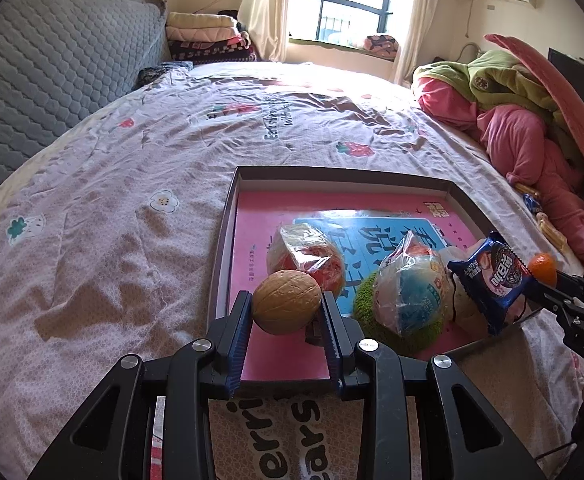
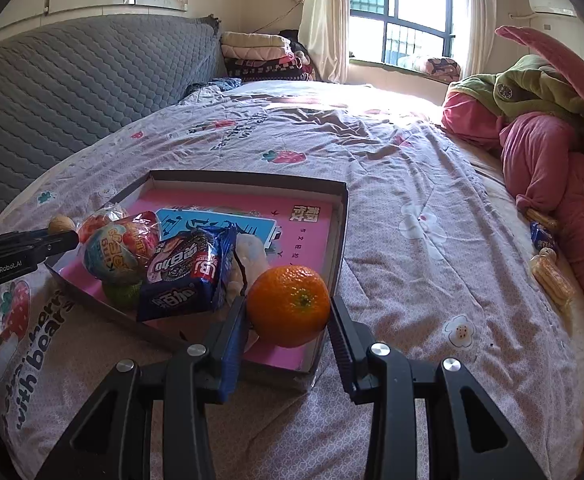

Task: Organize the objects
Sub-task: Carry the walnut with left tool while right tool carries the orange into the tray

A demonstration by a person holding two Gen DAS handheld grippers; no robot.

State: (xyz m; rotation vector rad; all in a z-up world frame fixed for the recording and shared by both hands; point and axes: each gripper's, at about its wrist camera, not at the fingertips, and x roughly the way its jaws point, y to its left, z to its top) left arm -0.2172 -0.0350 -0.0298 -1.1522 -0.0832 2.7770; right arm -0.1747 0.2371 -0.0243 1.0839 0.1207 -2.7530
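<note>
Two grippers each hold one thing over the near edge of the box [image 1: 228, 216]: the left gripper [image 1: 286, 308] pinches a walnut [image 1: 286, 300], the right gripper [image 2: 288, 312] an orange [image 2: 288, 305]. Just ahead, snack packs already lie inside. Far right, biscuit packs [image 2: 551, 276] wait on the bed. "GenRobot.AI" marks one gripper; the bedcover [image 2: 411, 184] says "with bears".

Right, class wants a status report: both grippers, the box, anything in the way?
Left gripper shut on walnut. Right gripper shut on orange. Both above box. Snack packets crowd its near end.
</note>
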